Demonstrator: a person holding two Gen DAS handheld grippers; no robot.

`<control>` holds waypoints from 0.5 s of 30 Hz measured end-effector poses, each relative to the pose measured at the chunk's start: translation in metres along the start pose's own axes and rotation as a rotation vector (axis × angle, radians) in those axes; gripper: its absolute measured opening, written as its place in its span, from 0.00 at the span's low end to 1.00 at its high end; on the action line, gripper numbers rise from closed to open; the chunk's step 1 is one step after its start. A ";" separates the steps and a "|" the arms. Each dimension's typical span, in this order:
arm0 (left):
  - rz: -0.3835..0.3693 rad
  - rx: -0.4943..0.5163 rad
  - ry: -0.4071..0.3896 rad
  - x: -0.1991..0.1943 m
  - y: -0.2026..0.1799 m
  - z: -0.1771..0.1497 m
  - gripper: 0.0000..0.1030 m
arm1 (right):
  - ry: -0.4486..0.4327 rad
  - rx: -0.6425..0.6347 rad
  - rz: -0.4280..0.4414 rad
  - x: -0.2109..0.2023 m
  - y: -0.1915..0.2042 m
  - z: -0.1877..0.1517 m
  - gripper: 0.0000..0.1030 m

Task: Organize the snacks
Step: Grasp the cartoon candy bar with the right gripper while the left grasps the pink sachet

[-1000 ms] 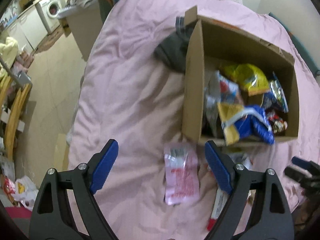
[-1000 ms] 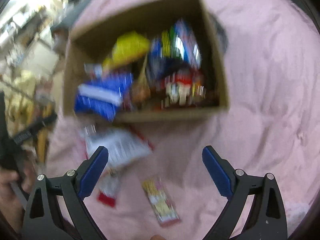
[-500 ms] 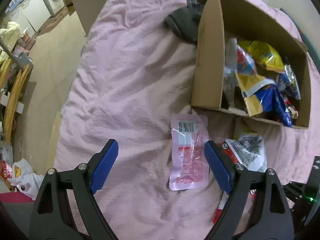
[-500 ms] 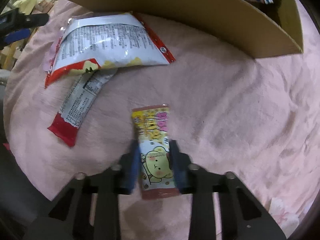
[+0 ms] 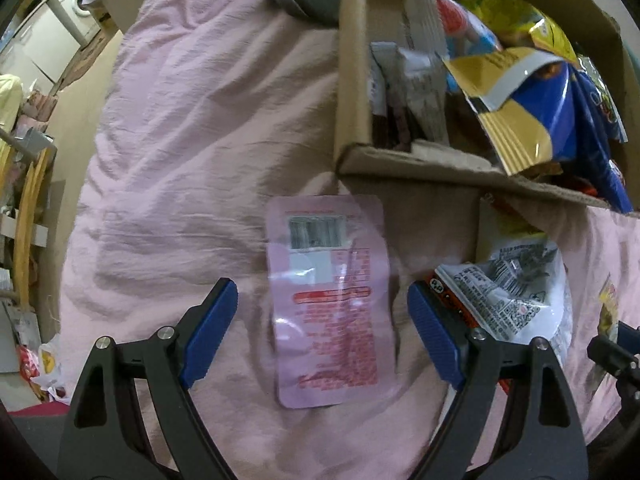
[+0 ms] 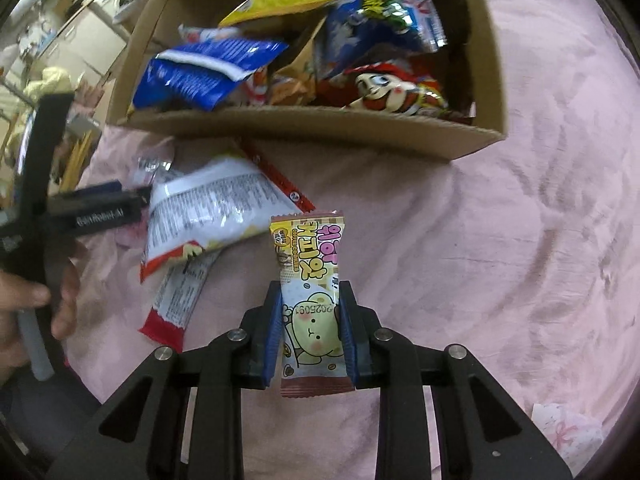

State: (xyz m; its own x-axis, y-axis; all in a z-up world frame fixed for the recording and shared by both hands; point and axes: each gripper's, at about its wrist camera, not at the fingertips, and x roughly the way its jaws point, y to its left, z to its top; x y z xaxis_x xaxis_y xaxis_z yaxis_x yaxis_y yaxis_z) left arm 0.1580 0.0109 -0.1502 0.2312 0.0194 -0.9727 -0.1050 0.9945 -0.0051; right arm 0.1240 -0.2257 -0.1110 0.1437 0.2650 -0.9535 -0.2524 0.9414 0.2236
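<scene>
Between your right hand-held gripper [image 6: 308, 334] pads the light, crinkly snack bar [image 6: 310, 300] sits clamped mid-body, while your left hand-held gripper [image 5: 322, 332] gapes wide over the limp, slippery pink pouch [image 5: 330, 300], best pinched across its flat sides.

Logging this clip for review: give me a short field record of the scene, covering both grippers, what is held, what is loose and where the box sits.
surface: pink bedsheet
container: open cardboard box, filled with snack bags
right gripper: shut on cartoon snack packet, lifted toward the box
left gripper: open, hovering over pink flat pouch
pink flat pouch: lying barcode side up in front of the box
loose on sheet: white crinkled bag; red-ended wrapper partly under it
</scene>
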 end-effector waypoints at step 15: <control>-0.080 -0.046 -0.002 -0.004 0.020 0.001 0.47 | -0.026 -0.012 0.026 -0.012 0.005 -0.001 0.27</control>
State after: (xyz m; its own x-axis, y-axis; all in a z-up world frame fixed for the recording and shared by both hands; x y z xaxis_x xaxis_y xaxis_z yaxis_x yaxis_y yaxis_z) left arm 0.1560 0.0307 -0.1460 0.2424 -0.0599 -0.9683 -0.1306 0.9870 -0.0938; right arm 0.1205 -0.2242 -0.0989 0.1614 0.2946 -0.9419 -0.2682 0.9316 0.2454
